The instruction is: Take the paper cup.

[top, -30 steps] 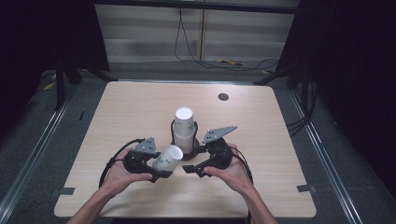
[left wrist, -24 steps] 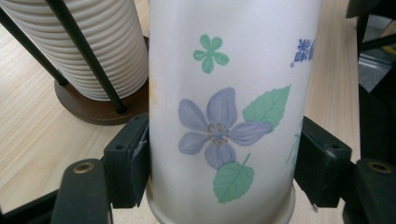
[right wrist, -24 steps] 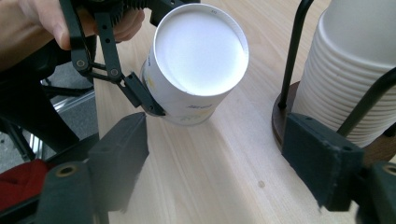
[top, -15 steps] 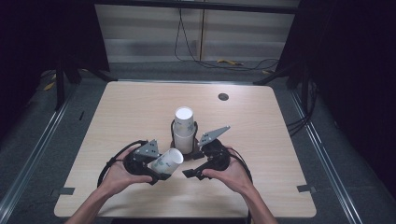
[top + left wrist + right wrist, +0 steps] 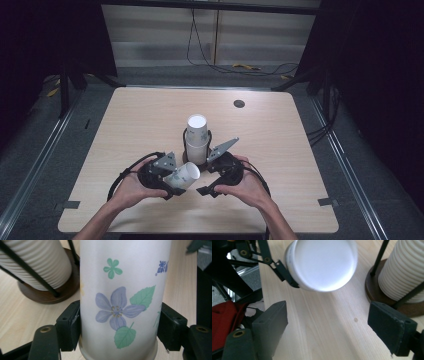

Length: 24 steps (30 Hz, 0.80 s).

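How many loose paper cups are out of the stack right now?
1. The white flower-printed paper cup is clamped in the left gripper, beside the ribbed white cup stack in its black wire holder. How many cups are nested in the stack can't be counted.

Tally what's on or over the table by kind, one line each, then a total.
Loose paper cup, held in the left gripper: 1
Stack of cups: 1
Cup holder stand: 1
Grippers, with the right gripper: 2
Total: 5
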Tool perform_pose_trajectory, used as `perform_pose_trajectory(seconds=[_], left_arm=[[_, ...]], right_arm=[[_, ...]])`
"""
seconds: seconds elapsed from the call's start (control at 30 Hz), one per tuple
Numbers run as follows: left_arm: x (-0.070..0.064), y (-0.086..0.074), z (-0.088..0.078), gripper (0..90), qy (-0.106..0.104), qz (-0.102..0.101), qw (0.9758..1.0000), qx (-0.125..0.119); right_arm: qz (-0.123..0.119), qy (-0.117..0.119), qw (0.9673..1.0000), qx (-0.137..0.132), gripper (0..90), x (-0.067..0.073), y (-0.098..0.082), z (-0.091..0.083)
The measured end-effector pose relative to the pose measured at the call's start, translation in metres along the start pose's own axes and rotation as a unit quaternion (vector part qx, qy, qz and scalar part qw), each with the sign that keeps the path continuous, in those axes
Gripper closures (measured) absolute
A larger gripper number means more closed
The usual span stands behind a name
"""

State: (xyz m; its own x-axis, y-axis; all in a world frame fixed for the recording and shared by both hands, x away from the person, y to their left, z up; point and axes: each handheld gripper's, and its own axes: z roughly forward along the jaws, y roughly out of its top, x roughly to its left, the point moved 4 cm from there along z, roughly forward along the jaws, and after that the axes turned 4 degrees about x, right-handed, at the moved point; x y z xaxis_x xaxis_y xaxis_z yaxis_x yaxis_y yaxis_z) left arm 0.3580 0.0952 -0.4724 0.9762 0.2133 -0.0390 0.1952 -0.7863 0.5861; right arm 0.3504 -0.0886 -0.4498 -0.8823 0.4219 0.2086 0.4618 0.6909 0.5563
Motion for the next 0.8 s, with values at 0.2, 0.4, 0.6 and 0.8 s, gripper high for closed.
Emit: perform_pose_trajectory(seconds=[0.2, 0.4, 0.6, 0.8], left_arm=[[0.001, 0.005, -0.003, 30.4, 0.005, 0.008, 1.0, 0.003], [0.002, 0.013, 0.001, 30.4, 0.003, 0.019, 0.9997, 0.014], [-0.002, 0.02, 0.009, 30.6, -0.001, 0.038, 0.9986, 0.038], [-0.007, 0.023, 0.015, 30.8, -0.008, 0.042, 0.9976, 0.054]], right_arm=[[-0.001, 0.0, 1.0, 0.008, 18.2, 0.0, -0.001, 0.0], [0.004, 0.007, 0.9997, 0.021, 22.5, -0.004, -0.003, -0.001], [0.013, 0.008, 0.9991, 0.038, 22.7, -0.008, -0.005, -0.003], [0.016, 0.003, 0.9989, 0.043, 19.4, -0.01, -0.008, -0.003]])
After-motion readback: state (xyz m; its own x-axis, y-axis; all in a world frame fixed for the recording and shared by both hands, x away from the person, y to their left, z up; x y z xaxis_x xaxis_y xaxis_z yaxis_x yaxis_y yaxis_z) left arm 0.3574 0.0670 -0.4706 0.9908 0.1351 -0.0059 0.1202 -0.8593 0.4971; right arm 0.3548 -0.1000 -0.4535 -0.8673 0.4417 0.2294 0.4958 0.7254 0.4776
